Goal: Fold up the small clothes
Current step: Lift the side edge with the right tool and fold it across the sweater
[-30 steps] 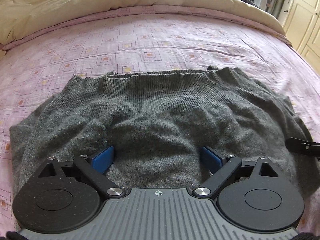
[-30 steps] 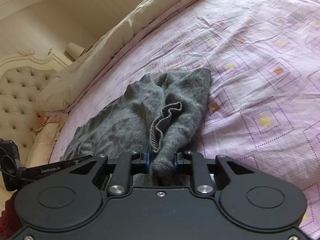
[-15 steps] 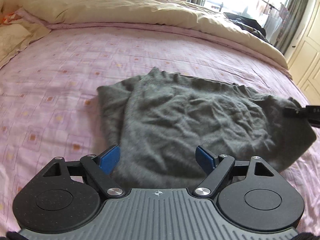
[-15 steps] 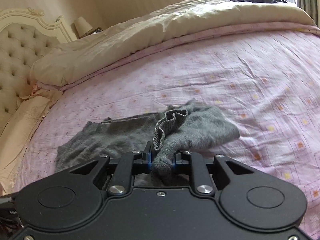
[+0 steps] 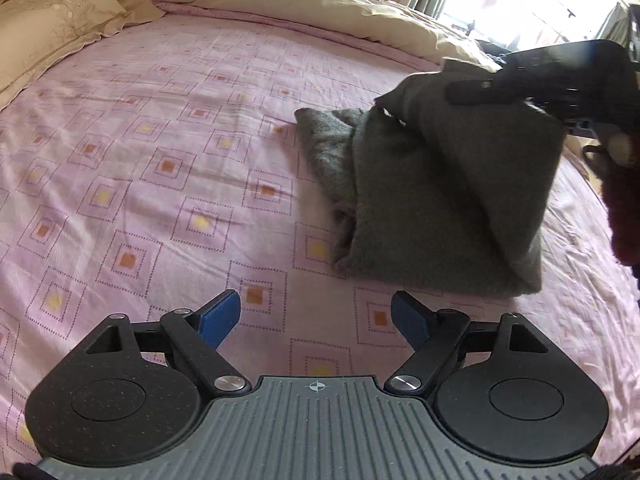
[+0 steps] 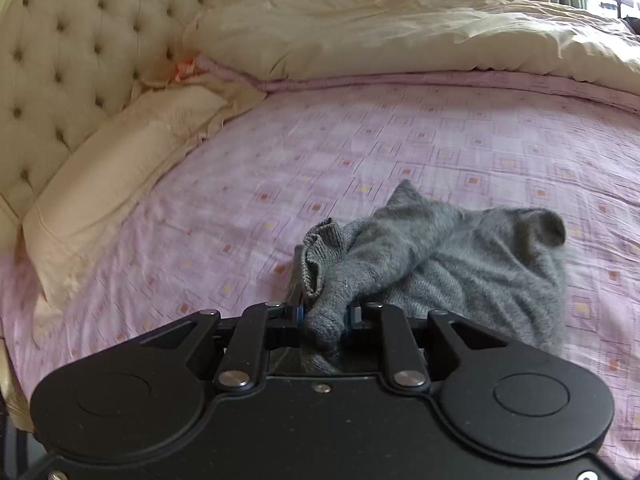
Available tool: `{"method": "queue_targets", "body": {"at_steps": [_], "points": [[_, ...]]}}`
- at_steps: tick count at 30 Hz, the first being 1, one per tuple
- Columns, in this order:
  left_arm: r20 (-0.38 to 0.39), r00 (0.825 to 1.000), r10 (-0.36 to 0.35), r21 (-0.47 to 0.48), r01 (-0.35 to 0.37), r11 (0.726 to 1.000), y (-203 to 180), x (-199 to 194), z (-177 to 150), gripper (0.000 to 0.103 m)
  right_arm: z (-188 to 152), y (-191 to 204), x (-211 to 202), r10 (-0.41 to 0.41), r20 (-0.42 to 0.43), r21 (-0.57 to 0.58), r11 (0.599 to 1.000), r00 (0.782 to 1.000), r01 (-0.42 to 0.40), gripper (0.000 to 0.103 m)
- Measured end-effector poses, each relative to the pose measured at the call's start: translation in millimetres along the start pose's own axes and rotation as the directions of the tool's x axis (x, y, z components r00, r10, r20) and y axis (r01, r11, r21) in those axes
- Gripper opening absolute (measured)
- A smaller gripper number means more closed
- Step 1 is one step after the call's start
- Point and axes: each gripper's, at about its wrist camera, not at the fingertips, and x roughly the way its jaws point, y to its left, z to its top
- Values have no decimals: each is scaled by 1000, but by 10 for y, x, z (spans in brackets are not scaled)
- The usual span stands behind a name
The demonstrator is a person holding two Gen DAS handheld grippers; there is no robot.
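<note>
My left claw [image 5: 316, 322] hangs wide open over bare sheet [image 5: 160, 184], holding nothing. My right claw [image 6: 325, 316] is clamped on a bunched edge of the grey sweater [image 6: 460, 264] — lifted and draped across itself, so I judge the fold half done, not flattened. Beyond lie a pillow [image 6: 112, 168] and duvet [image 6: 400, 36], nothing in the way.

Your sweater [image 6: 460, 264]: plain grey knit.
Your sheet [image 5: 160, 168]: pink, dotted squares with orange and yellow centres.
Your duvet [image 6: 400, 36]: cream.
</note>
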Motion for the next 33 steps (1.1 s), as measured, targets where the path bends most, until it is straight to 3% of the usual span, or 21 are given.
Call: {"method": "queue_targets", "body": {"at_steps": [2,4,8,10,15,20,25,28,31,33], "points": [[-7,1000,1,-4,-1,1000,58,-5,-40,82,-78,119,158,-13,-36,-23,1000,999,12,35],[-12,1000,1,-9,-1,1000,107,-17,-73,82,-131,141,184,39,-41,-7,999,998,-40,40],[3,1000,0,-5,0,1000,174,-109,-78,82,-127,-48,-149,159,77,54,985,984,-163,43],[19,1000,-4,-5,5,1000,176,-159,-24,82,-98,-185,-365,169,142,83,980,975,-182,43],[97,995,-31,51,26,998,-4,-364,225,82,-158,-625,-741,61,223,141,986,973,-94,45],[162,986,-45,125,25,992,-324,-377,538,82,-428,-865,-821,-49,196,144,989,979,20,45],[222,973,-65,213,16,977,-677,-143,699,82,-653,-828,-675,-58,160,78,996,986,46,45],[187,981,-51,244,4,970,-750,140,665,82,-824,-857,-543,-80,105,80,994,991,72,45],[76,997,26,256,-45,966,-646,451,517,82,-912,-923,-587,-49,92,73,996,995,42,45],[7,999,41,247,-41,968,-510,598,375,83,-845,-968,-664,-26,105,72,997,994,19,45]]}}
